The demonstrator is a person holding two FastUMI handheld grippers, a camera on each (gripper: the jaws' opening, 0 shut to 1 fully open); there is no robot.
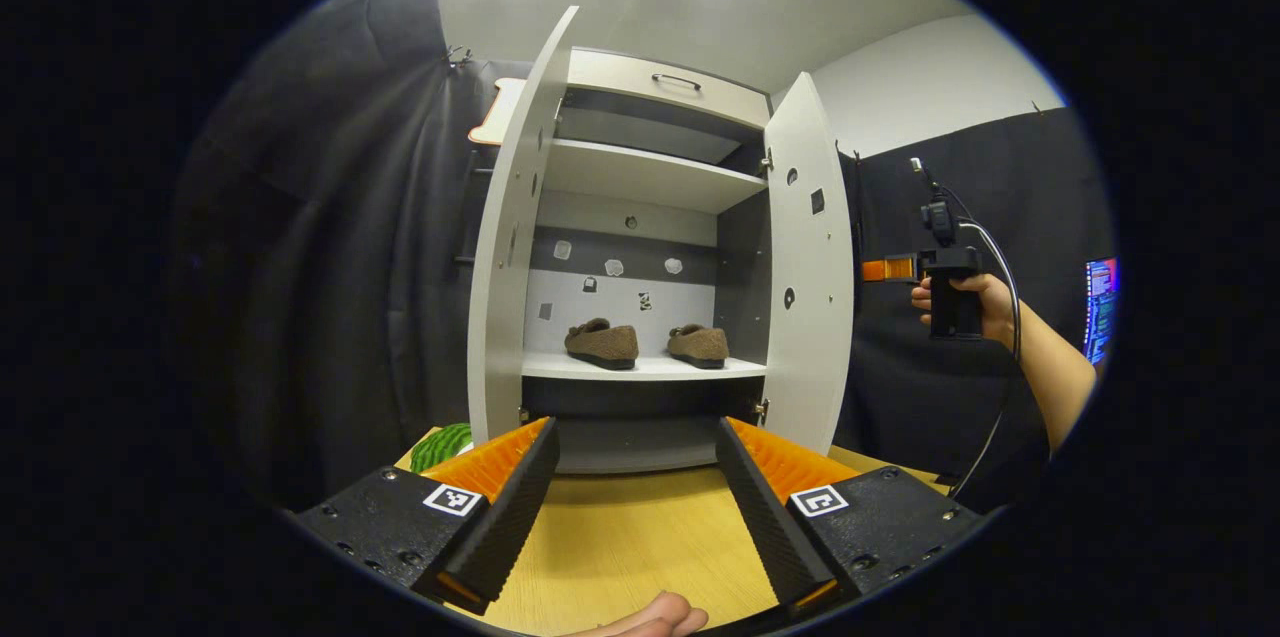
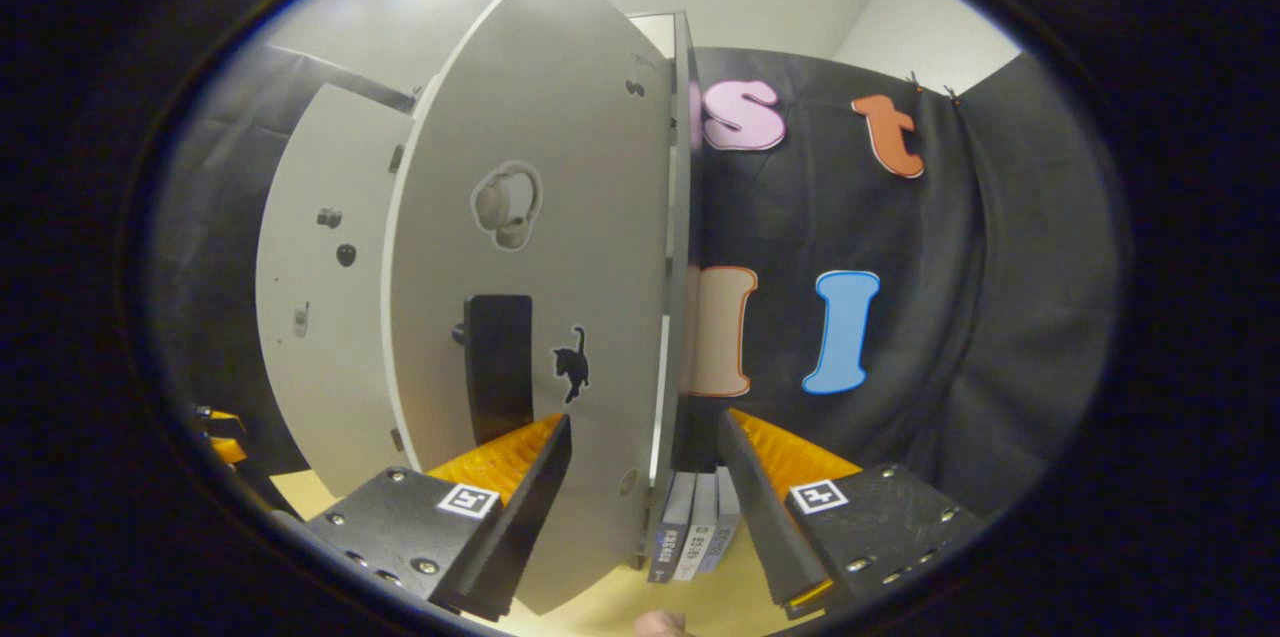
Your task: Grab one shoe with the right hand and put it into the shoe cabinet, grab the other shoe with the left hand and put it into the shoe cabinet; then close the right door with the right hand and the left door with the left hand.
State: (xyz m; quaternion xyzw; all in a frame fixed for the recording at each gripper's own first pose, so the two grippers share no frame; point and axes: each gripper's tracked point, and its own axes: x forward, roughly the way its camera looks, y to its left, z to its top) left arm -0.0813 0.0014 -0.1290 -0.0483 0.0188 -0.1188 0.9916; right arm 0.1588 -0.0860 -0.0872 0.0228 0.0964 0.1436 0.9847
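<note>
Left gripper (image 1: pixel 636 477) fingers spread wide, holding nothing. Right gripper (image 2: pixel 645 477) fingers spread, straddling the right door (image 2: pixel 560 247) edge; contact cannot be determined. 2 shoes (image 1: pixel 602 342) lie side-on on the cabinet shelf (image 1: pixel 640 369), long axes across it.

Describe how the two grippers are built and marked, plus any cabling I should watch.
Each gripper, left gripper and right gripper, has two ribbed wedge fingers on black bolted blocks carrying square black-and-white tags. From the left gripper view, the right gripper's black pistol handle trails a cable; forearm unsleeved.

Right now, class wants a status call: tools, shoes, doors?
Left tool open, empty. Right tool open at right door. Both shoes shelved in cabinet. Both doors open; left door untouched.
</note>
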